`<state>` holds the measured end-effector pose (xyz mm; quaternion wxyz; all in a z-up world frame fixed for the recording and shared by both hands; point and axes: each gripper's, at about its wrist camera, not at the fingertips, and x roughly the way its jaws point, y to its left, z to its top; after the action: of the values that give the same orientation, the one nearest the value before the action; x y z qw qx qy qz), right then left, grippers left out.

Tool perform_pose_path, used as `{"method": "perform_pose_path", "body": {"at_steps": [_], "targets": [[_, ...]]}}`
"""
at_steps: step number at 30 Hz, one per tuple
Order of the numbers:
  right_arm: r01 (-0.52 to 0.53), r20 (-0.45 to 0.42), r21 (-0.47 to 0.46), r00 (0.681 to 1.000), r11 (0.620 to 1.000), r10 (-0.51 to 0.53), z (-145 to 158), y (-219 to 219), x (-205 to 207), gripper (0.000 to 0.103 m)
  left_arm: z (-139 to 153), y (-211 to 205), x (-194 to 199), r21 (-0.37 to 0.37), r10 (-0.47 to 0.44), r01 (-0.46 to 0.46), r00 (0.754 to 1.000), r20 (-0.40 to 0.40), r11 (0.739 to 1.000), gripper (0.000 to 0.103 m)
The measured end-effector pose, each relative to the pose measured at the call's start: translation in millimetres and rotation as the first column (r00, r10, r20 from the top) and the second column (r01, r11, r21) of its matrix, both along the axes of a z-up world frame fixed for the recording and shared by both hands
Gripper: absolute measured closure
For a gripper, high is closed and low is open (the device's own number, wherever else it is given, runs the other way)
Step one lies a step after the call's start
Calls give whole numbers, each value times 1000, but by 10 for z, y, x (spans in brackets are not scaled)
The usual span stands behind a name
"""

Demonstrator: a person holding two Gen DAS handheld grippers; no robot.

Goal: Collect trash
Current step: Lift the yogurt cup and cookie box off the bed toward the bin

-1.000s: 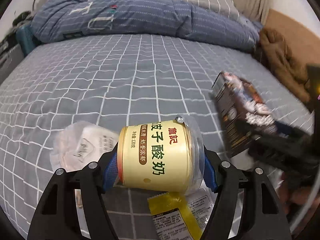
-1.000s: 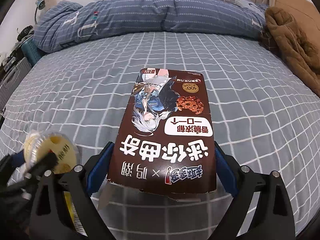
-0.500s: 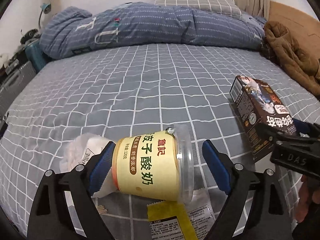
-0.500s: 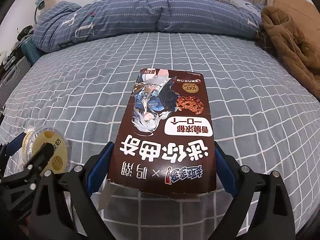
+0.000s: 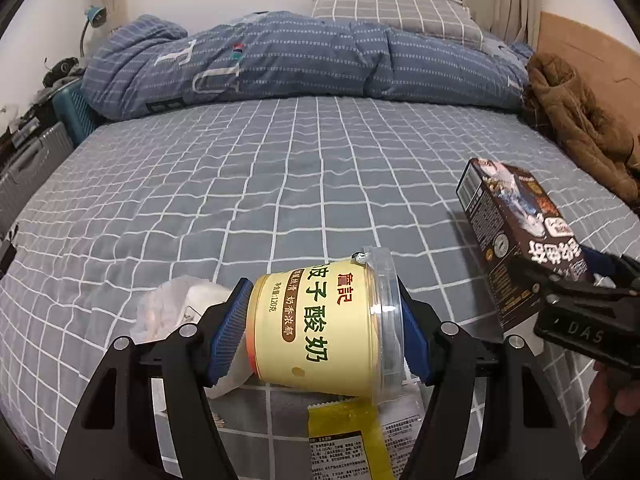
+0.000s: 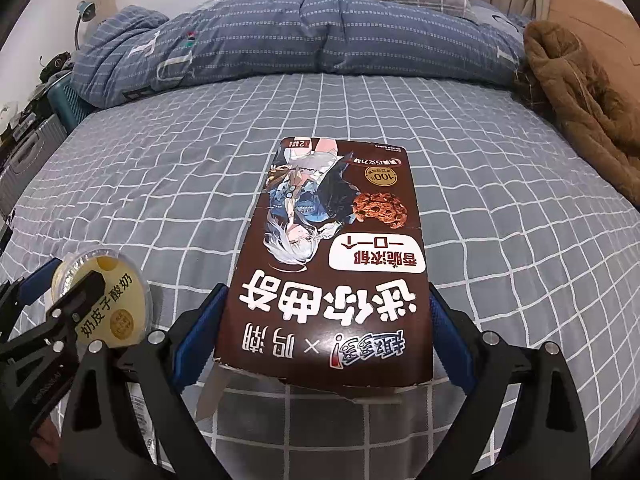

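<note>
My left gripper [image 5: 320,328] is shut on a yellow yogurt cup [image 5: 320,320] with a clear lid, held on its side above the bed. The cup also shows at the left of the right wrist view [image 6: 104,300]. My right gripper [image 6: 324,336] is shut on a brown cookie box [image 6: 332,264], held flat above the bed; the box shows at the right of the left wrist view [image 5: 516,236]. A crumpled white wrapper [image 5: 176,308] lies on the bed behind the left finger. A yellow snack packet [image 5: 348,440] lies below the cup.
The bed has a grey checked sheet [image 5: 280,168]. A blue folded duvet [image 5: 300,60] and a checked pillow [image 5: 392,12] lie at the far end. A brown coat [image 5: 580,120] lies at the right edge. A suitcase [image 5: 24,168] stands at the left.
The left gripper opened around the cup half a second ago and has closed on it again. The view has risen and pulled back. The right gripper still holds the box, almost unmoved.
</note>
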<state>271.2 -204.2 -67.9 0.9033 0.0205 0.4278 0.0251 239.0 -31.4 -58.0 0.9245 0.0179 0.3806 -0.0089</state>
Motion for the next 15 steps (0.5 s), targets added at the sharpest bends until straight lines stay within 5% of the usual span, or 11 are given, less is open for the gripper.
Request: {"method": "perform_pose_path", "body": {"at_steps": [15], "targets": [[0,41,-16,999,1000,1,132,-8,-323,14,354,102,-277,-81,-10,13,999,38,997,37]]}}
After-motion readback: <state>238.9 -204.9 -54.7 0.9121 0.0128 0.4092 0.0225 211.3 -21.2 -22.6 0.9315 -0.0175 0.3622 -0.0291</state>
